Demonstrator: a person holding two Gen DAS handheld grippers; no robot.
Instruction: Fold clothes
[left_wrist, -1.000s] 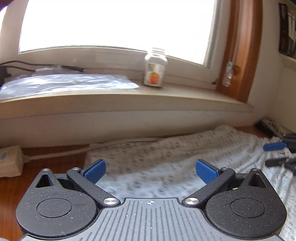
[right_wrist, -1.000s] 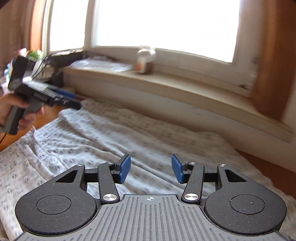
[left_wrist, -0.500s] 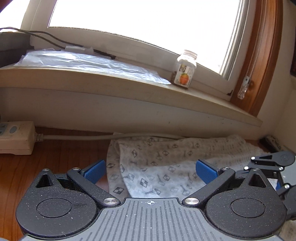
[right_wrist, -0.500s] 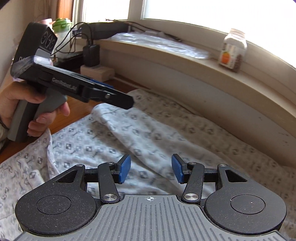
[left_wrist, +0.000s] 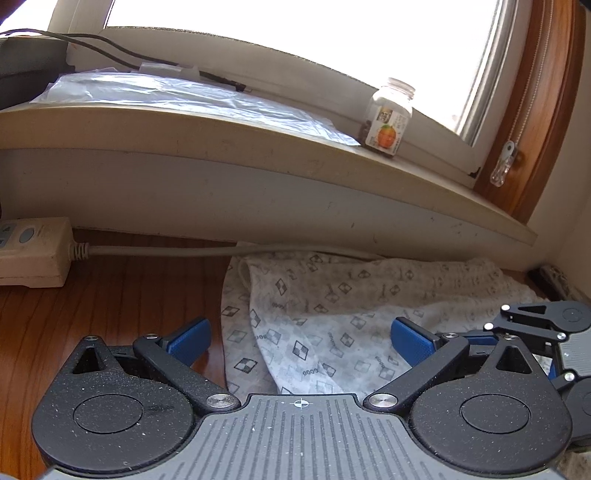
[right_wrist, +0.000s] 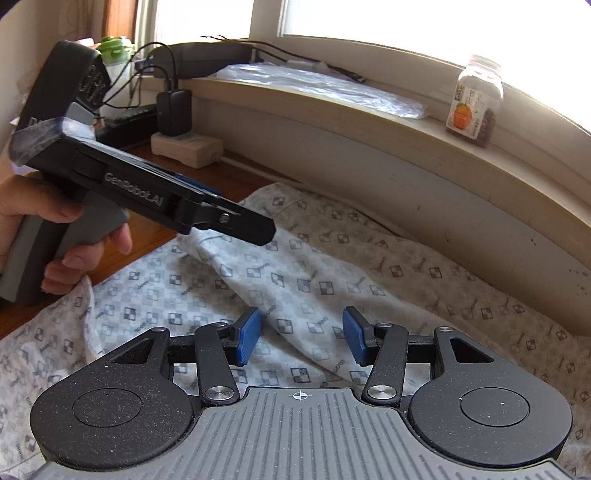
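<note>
A white garment (left_wrist: 332, 314) printed with small checkered diamonds lies spread on the wooden table (left_wrist: 110, 295) below the window sill. My left gripper (left_wrist: 299, 341) is open wide just above the garment's far left corner, with nothing between its blue pads. In the right wrist view a hand holds the left gripper (right_wrist: 258, 230) over a raised fold of the garment (right_wrist: 295, 280). My right gripper (right_wrist: 301, 341) is close beside it, open, its pads apart above the cloth and gripping nothing. Its black linkage (left_wrist: 535, 321) shows at the right edge of the left wrist view.
A white power strip (left_wrist: 33, 254) and its cable (left_wrist: 166, 251) lie on the table by the wall. On the window sill (left_wrist: 258, 155) are a plastic sheet (left_wrist: 184, 96) and a jar (left_wrist: 389, 118). A black charger (right_wrist: 173, 110) stands plugged in at the far left.
My right gripper swung left across the garment and came up beside the left one. The left gripper sank toward the garment's corner and rolled slightly. Both jaws kept their width.
</note>
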